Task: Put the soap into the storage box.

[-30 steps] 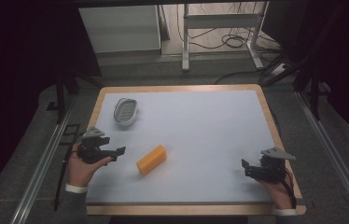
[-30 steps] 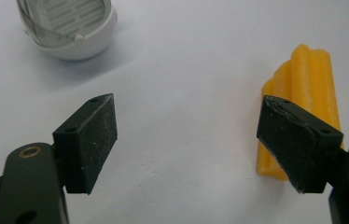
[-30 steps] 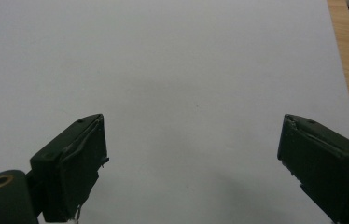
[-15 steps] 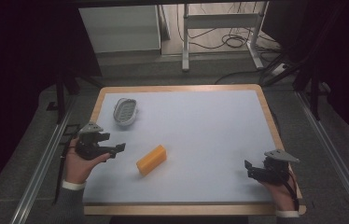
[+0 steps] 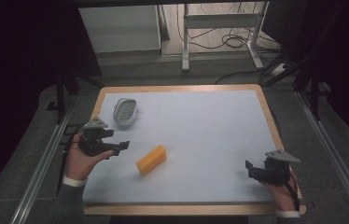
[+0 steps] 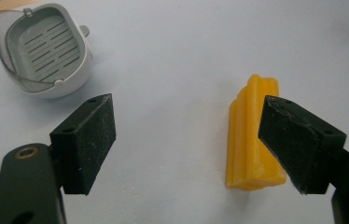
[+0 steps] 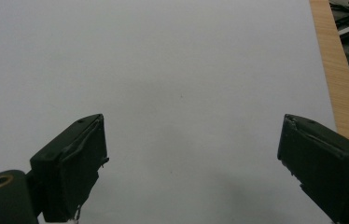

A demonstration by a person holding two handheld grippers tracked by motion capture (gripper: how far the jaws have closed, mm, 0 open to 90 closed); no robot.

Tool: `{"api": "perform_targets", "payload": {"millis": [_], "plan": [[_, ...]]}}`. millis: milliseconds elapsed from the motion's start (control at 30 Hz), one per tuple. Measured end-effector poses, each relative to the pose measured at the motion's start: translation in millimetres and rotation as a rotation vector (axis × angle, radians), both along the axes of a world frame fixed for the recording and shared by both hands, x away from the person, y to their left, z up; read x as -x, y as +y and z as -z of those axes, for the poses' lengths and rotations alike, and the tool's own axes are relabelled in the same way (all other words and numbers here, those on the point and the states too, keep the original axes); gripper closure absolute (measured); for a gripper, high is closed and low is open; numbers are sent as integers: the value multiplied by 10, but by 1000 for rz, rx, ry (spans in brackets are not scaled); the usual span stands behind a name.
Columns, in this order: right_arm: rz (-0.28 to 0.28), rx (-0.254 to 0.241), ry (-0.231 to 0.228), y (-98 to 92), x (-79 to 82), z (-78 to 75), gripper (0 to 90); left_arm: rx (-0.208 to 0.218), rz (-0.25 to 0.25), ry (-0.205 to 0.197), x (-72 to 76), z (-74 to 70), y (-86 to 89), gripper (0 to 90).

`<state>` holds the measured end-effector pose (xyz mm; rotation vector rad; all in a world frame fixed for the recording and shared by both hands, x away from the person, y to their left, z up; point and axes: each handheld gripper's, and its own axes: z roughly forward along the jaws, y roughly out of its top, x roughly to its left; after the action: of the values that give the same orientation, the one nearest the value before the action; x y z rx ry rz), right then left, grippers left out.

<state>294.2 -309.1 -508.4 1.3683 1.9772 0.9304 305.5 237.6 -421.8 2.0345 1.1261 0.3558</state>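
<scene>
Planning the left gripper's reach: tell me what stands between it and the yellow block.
Nothing visible does. The left gripper, jaws open, faces the yellow block across bare mat. The basket sits off to the side, out of that path.

Evenly lit table [image 5: 200, 121] amid dark surroundings, soft faint shadows, slightly grainy focus

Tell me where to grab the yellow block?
Probably across its long sides, near the middle. The block lies flat and is long and narrow, so its width fits between open fingers. The left gripper is nearest, so come from the left.
</scene>
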Motion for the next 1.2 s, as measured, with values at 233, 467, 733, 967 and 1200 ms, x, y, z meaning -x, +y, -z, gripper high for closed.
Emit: {"api": "perform_targets", "payload": {"millis": [233,467,733,967,1200], "plan": [[1,2,1,0,2,3,81,-33,44,10,-47,-61,-201,191],[3,1,1,-4,1,5,81,-53,88,20,-88,-44,-386,186],[-2,10,3,10,-6,25,81,-72,125,39,-117,-32,-511,182],[0,10,2,11,-5,23,81,-96,143,49,-134,-19,-587,182],[-1,11,2,15,-6,25,81,-119,178,64,-156,56,-749,181]]}}
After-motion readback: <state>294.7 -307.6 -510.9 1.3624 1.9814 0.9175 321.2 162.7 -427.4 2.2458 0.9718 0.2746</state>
